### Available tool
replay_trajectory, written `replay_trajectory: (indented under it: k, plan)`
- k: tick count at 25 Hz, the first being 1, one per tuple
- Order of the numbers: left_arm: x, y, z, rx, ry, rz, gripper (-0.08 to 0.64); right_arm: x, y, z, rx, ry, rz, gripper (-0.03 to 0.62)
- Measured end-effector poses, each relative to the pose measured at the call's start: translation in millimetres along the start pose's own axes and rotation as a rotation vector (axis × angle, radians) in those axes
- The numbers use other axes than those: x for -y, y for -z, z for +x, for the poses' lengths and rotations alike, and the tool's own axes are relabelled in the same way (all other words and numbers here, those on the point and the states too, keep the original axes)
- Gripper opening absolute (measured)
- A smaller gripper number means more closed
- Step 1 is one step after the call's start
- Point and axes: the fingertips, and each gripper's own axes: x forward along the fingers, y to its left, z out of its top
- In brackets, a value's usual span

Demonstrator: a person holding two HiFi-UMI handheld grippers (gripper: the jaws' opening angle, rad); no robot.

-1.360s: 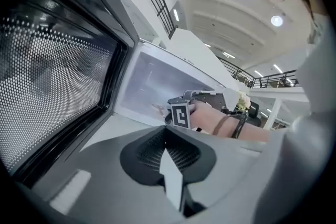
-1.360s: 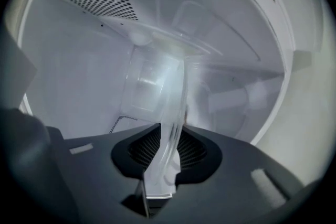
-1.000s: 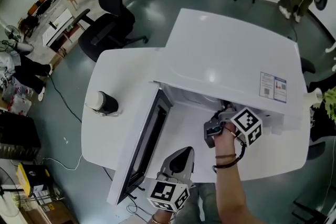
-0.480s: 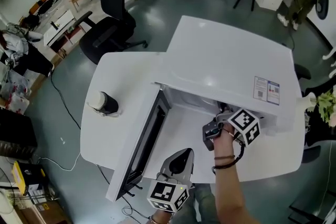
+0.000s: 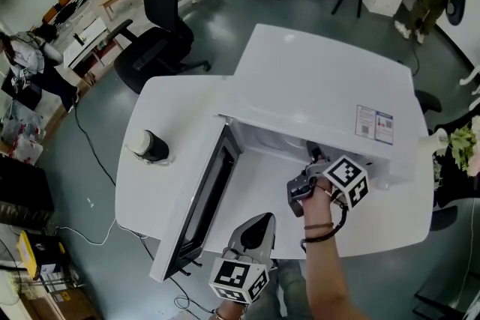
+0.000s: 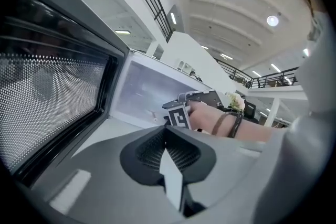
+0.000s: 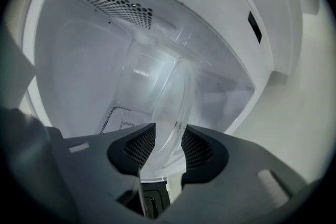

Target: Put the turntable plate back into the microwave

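Note:
The white microwave (image 5: pixel 322 79) stands on a round white table (image 5: pixel 165 116) with its door (image 5: pixel 202 198) swung open to the left. My right gripper (image 5: pixel 310 157) reaches into the cavity mouth. In the right gripper view the clear glass turntable plate (image 7: pixel 157 92) is seen edge-on and tilted inside the cavity. Its rim passes between the right gripper's (image 7: pixel 164 141) pads. The jaws have just been opening; the rim lies near one pad, with a gap at the other. My left gripper (image 5: pixel 259 225) (image 6: pixel 169 147) hangs in front of the door, shut with nothing in it.
A black-and-white cylinder (image 5: pixel 148 146) stands on the table left of the door. The door's mesh window (image 6: pixel 47 97) is close on the left gripper's left. A black office chair (image 5: pixel 154 26) stands on the floor beyond the table.
Both grippers stay where they were; only the head view has shifted slightly.

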Motion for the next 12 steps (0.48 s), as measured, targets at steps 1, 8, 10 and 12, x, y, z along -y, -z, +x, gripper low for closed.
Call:
replay_trajectory:
  k: [1,8,10,12]
  plan:
    - [1.8,0.9,-0.6,0.000,0.001,0.000,0.000,-0.3,0.7,-0.7,-0.003,-0.002,0.004,0.136]
    - [11.2,6.8,-4.9,0.000,0.001,0.006,0.000,2.7,3.0,-6.6,-0.017,-0.010,0.001,0.136]
    - [12.1,7.0,-7.2,0.002,-0.002,0.007,0.000,3.3,4.6,-8.1,-0.021,-0.007,0.004,0.135]
    - [12.4,7.3,-8.7,0.004,-0.005,0.007,0.000,4.8,7.0,-9.4,-0.025,-0.003,0.011,0.135]
